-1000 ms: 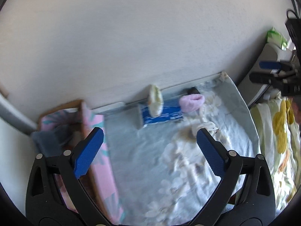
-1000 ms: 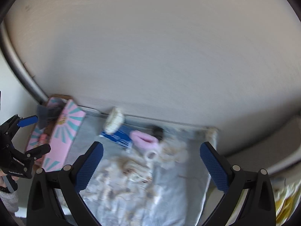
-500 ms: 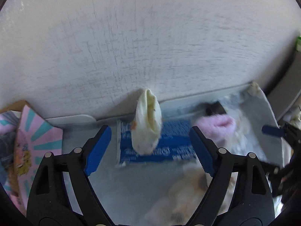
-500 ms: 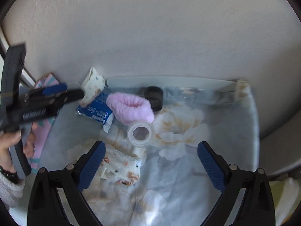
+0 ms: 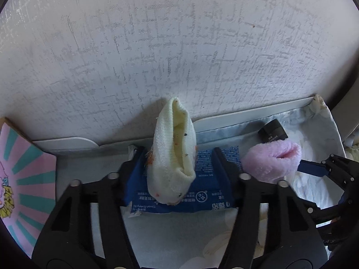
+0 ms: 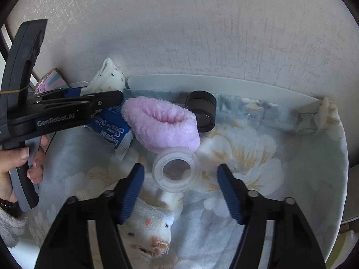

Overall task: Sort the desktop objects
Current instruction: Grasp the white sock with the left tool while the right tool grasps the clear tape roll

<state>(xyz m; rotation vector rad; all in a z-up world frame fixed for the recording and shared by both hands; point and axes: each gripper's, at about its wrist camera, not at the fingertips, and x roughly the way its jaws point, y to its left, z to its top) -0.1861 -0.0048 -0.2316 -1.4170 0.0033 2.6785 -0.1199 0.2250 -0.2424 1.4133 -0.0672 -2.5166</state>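
Observation:
A cream speckled sock [image 5: 174, 154] leans against the wall on top of a blue wipes pack [image 5: 202, 192]. My left gripper [image 5: 177, 159] is open, its fingers on either side of that sock and over the pack. A pink fuzzy sock [image 6: 162, 124] lies to the right, also in the left wrist view [image 5: 272, 160]. A clear tape roll [image 6: 176, 171] lies in front of the pink sock. My right gripper [image 6: 180, 180] is open, its fingers on either side of the roll. A second speckled sock [image 6: 149, 228] lies under the right gripper.
A black round jar [image 6: 203, 111] lies by the wall behind the pink sock. A pink and teal box [image 5: 24, 174] stands at the left. The desk has a floral blue cloth [image 6: 258, 157] and a white rim [image 6: 224, 85] at the wall.
Both grippers have moved forward and down toward the desk. The left now straddles the cream sock; the right has come up around the tape roll, and both have narrowed a little.

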